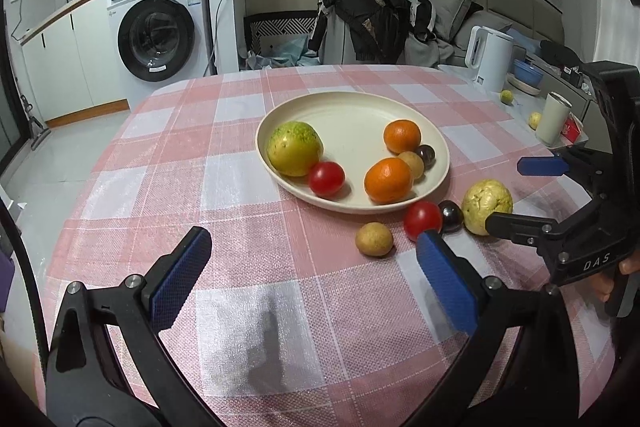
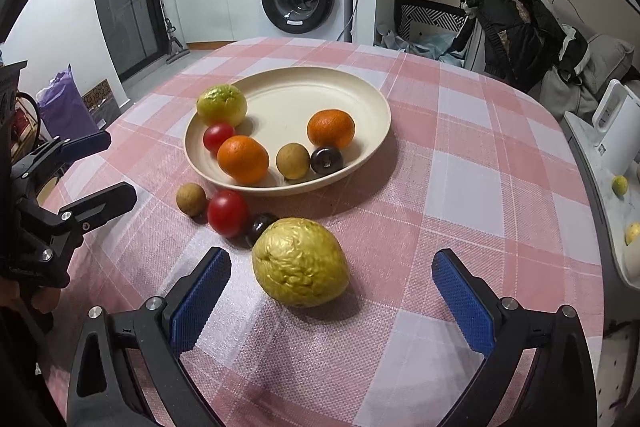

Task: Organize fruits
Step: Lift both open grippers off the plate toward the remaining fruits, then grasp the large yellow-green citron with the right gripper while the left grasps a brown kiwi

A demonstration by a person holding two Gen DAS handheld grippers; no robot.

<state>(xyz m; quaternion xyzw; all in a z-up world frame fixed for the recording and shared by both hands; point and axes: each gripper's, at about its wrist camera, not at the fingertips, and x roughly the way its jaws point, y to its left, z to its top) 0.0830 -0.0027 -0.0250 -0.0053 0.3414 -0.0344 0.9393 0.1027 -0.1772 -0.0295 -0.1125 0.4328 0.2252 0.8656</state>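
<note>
Lining up my spread right gripper (image 2: 330,293) on the yellow guava (image 2: 300,262) lying on the desk (image 2: 460,167) beside the plate (image 2: 376,99), I next close and lift it in, left gripper (image 1: 312,275) spread idle.

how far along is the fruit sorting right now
Six fruits already sit on the cream plate. Nothing is held: the left gripper and right gripper are both open. Left on the tablecloth: yellow guava, red tomato, dark plum, brown longan.
</note>
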